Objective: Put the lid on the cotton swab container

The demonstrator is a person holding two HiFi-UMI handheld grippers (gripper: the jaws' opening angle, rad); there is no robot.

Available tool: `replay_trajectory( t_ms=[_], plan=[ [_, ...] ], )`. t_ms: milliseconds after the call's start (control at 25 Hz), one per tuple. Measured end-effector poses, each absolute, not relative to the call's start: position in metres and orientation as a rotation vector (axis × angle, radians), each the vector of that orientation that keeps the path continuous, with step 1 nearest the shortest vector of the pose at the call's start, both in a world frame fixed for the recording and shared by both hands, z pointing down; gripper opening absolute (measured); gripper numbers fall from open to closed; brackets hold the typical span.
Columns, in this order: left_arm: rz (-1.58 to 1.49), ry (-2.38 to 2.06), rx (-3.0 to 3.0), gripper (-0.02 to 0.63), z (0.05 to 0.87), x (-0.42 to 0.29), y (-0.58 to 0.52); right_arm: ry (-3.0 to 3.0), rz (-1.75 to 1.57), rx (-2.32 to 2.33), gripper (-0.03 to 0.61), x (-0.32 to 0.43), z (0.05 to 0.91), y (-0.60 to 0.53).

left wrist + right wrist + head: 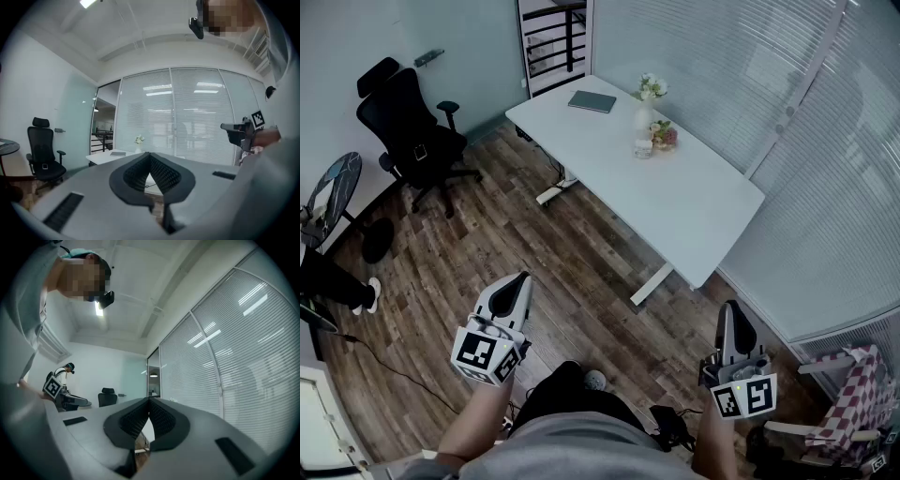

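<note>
Left hand-held gripper (pixel 519 283) over wooden floor (pixel 581 248)

A floor of dark wood planks (pixel 581 253) ran under a long white desk (pixel 694 206), which stood just beside a wall of glass panels covered by pale slatted blinds (pixel 750 66). A black office chair (pixel 408 131) stood well apart from the desk, near a pale blue-green wall (pixel 469 47). Beyond the desk's far end an opening showed a black railing (pixel 553 37). A round dark table (pixel 333 187) sat at the left edge, a red-checked cloth (pixel 853 394) at the lower right. A bright light (pixel 88 3) shone in the white ceiling (pixel 154 28).
</note>
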State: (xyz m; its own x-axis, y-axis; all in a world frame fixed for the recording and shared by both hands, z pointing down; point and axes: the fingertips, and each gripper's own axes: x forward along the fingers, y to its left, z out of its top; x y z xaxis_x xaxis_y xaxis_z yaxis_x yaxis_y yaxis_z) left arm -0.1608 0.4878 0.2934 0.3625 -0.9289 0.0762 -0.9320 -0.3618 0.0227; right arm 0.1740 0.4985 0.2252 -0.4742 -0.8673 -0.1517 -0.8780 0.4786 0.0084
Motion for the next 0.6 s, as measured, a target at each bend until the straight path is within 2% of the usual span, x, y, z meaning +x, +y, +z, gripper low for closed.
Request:
replay_trajectory(
  t_ms=[600],
  plan=[
    [0.076,-1.758,2.540,0.006,0.2934,-0.1586,0.4892,2.591,0.132,-1.485,0.025,0.1735,0.2166,0.5032]
  ],
)
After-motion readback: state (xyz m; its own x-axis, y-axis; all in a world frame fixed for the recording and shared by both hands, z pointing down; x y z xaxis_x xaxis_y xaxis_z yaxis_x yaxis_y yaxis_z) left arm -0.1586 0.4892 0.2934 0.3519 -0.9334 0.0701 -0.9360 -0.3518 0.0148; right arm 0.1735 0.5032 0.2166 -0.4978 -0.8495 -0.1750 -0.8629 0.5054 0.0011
